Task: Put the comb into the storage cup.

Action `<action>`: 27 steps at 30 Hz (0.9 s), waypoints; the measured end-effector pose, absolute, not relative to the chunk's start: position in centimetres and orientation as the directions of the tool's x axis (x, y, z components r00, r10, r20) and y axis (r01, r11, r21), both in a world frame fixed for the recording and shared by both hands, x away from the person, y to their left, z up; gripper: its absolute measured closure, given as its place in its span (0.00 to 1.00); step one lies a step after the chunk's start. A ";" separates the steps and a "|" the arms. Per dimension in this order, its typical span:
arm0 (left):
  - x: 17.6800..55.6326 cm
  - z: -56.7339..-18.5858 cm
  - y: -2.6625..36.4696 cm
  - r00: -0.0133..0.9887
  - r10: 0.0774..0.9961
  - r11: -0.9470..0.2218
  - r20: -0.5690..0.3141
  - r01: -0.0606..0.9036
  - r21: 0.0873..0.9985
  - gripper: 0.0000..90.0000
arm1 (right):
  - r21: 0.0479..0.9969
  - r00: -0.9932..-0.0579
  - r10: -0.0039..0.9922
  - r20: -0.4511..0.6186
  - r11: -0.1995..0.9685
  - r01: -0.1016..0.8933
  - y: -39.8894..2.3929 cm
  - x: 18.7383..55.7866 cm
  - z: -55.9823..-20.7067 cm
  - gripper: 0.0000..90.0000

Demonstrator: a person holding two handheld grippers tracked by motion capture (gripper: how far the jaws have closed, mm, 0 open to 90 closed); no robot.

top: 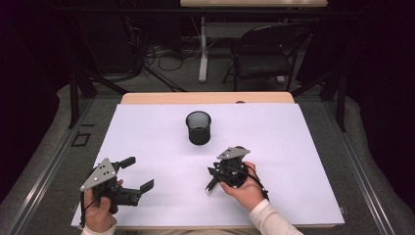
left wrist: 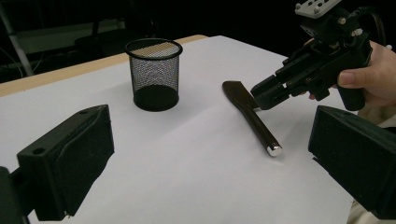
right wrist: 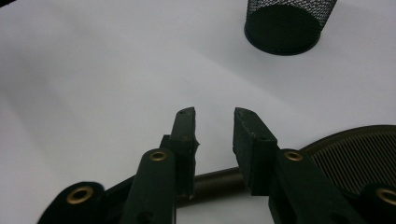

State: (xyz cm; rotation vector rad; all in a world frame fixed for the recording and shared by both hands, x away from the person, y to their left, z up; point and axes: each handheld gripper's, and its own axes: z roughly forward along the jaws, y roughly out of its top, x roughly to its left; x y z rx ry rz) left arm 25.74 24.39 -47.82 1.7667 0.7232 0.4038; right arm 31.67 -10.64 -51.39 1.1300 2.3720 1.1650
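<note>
A dark spatula-like tool point(left wrist: 254, 122) with a shiny handle end lies flat on the white table top point(top: 293, 147). In the right gripper view its handle point(right wrist: 215, 183) crosses low between the jaws and its ridged blade point(right wrist: 355, 151) lies to the right. My right gripper point(top: 213, 177) point(left wrist: 262, 95) point(right wrist: 215, 114) hangs just over the tool where handle meets blade, jaws narrowly apart, pads not pressing. A black mesh cup point(top: 198, 128) point(left wrist: 154, 74) point(right wrist: 285, 28) stands upright behind it. My left gripper point(top: 138, 173) point(left wrist: 210, 121) rests wide open at the front left, with nothing in it.
The table's wooden far edge point(top: 205, 98) borders the white sheet. Beyond it are a black chair point(top: 266, 54), a desk leg point(top: 202, 49) and floor cables. The person's hands hold both grippers near the front edge.
</note>
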 end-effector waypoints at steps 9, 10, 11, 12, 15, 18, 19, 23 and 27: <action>25.8 -47.9 24.4 0.753 0.653 -0.187 -0.085 0.268 0.945 0.00 | 0.730 -0.667 0.740 0.087 0.408 0.548 -10.0 31.8 -52.4 0.92; 25.8 -47.9 24.4 0.752 0.653 -0.187 -0.085 0.269 0.945 0.00 | 0.729 -0.668 0.739 0.088 0.409 0.548 -10.0 31.8 -52.5 0.94; 25.8 -48.0 24.4 0.753 0.652 -0.187 -0.086 0.269 0.945 0.00 | 0.724 -0.665 0.742 0.088 0.410 0.554 -9.9 31.8 -52.7 0.95; 25.8 -48.0 24.4 0.753 0.652 -0.186 -0.085 0.268 0.945 0.00 | 0.723 -0.665 0.742 0.085 0.413 0.554 -9.9 31.9 -52.8 0.96; 25.8 -48.0 24.4 0.753 0.652 -0.186 -0.087 0.270 0.945 0.00 | 0.714 -0.667 0.740 0.088 0.420 0.560 -9.9 31.9 -53.0 0.98; 25.8 -48.0 24.4 0.752 0.653 -0.186 -0.087 0.271 0.944 0.00 | 0.711 -0.667 0.740 0.087 0.423 0.562 -9.7 32.0 -53.3 0.98; 25.8 -48.0 24.4 0.752 0.653 -0.186 -0.087 0.271 0.945 0.00 | 0.708 -0.668 0.739 0.087 0.426 0.563 -9.7 32.0 -53.4 0.99; 25.8 -48.1 24.3 0.753 0.653 -0.188 -0.087 0.273 0.944 0.00 | 0.698 -0.669 0.738 0.085 0.435 0.569 -9.5 32.1 -53.7 0.99; 25.9 -48.1 24.4 0.753 0.652 -0.187 -0.089 0.273 0.943 0.00 | 0.693 -0.669 0.738 0.086 0.438 0.573 -9.4 32.2 -53.8 1.00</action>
